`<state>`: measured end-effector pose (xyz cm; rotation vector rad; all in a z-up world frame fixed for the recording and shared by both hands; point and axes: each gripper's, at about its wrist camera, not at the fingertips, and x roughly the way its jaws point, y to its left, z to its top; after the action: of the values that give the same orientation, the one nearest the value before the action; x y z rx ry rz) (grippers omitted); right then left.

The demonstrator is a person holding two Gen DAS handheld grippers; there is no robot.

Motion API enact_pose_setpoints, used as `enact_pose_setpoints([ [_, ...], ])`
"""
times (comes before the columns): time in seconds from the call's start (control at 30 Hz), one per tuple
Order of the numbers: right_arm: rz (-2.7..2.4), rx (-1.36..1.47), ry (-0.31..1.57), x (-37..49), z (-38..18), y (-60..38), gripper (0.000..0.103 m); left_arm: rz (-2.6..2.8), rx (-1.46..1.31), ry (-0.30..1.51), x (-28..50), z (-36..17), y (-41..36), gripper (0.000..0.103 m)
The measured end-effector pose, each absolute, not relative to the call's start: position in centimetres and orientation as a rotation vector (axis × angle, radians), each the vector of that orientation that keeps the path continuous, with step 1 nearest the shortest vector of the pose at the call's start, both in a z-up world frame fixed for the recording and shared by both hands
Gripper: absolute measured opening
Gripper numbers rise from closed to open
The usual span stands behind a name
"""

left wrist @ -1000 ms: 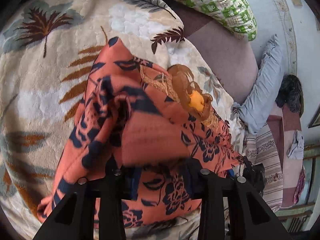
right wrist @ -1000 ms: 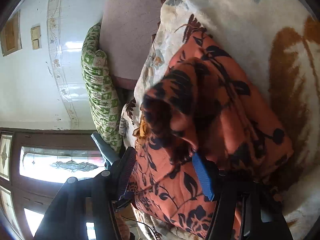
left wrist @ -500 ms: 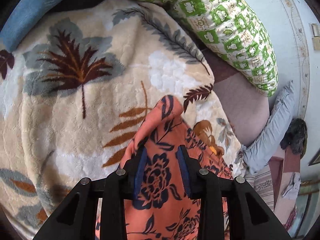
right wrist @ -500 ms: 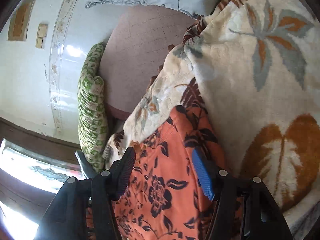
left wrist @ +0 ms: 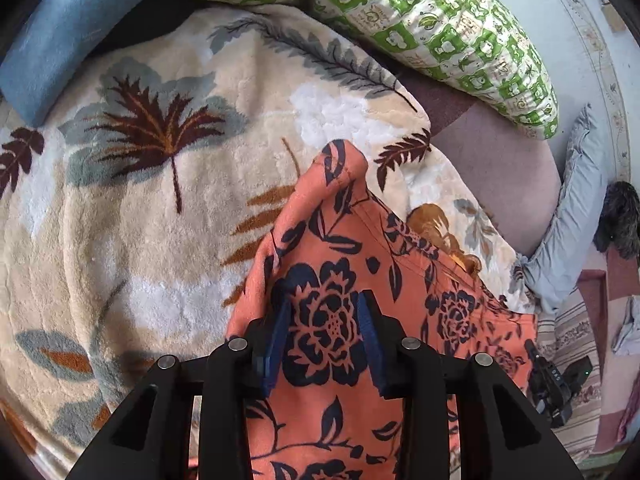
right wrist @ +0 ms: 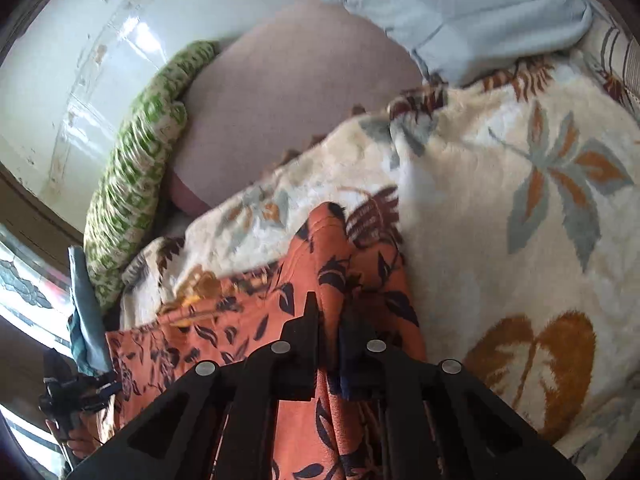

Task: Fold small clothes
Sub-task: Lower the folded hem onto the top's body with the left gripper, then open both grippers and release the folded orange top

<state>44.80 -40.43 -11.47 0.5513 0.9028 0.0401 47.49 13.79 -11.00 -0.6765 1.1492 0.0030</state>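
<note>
Garment: orange floral garment (left wrist: 344,248), soft, rumpled, on plush leaf-print blanket (left wrist: 120,208).
Left gripper (left wrist: 324,336): jaws spread, just widened, over the garment.
Right gripper (right wrist: 329,320): just snapped together, pinching a garment fold.

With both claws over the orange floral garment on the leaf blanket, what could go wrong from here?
1. The right claw is shut on a thin ridge of the garment; the fabric could slip out when pulled.
2. The left claw has been opening, the cloth lying loose between its pads, so the fold may sag on that side.
3. The fluffy blanket may drag on the garment and bunch the fold.
</note>
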Motion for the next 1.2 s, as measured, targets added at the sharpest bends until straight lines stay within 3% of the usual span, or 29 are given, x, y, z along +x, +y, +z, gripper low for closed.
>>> enact_pose_setpoints([
  [0.13,-0.043,0.498,1.029,46.3,-15.5,-40.9,0.007,0.074,-0.623,1.188,49.0,-13.6,12.7,0.034],
  [0.23,-0.062,0.546,1.006,46.0,-16.5,-41.4,0.007,0.1,-0.555,1.167,49.1,-13.3,11.8,0.036],
  [0.4,0.003,0.605,0.991,44.0,-13.9,-41.8,0.019,0.044,-0.635,1.163,47.4,-11.2,13.0,0.033],
  [0.47,0.048,0.659,0.971,41.7,-12.8,-42.4,0.036,-0.005,-0.697,1.143,45.4,-10.1,14.0,0.033],
  [0.53,0.081,0.7,0.968,39.2,-12.4,-42.6,0.046,-0.063,-0.728,1.133,42.8,-9.5,14.2,0.035],
  [0.63,0.114,0.714,1.002,35.7,-12.8,-42.0,0.049,-0.162,-0.785,1.125,38.7,-9.4,13.5,0.04],
  [0.8,0.079,0.608,1.07,32.8,-15.3,-39.3,0.047,-0.19,-0.855,1.142,33.9,-11.6,12.4,0.047],
  [0.87,0.088,0.522,1.079,32.8,-14.6,-38.2,0.011,-0.16,-0.886,1.205,33.7,-12.9,12.5,0.046],
  [0.97,0.088,0.49,1.0,31.6,-11.8,-38.3,0.01,-0.128,-0.889,1.182,33.2,-13.0,13.1,0.046],
  [1.13,-0.023,0.427,1.112,31.6,-15.2,-39.9,0.009,-0.045,-0.926,1.217,32.9,-14.6,13.9,0.045],
  [1.2,-0.029,0.439,1.074,31.2,-14.0,-39.8,0.016,-0.049,-0.964,1.204,32.3,-14.4,14.4,0.044],
])
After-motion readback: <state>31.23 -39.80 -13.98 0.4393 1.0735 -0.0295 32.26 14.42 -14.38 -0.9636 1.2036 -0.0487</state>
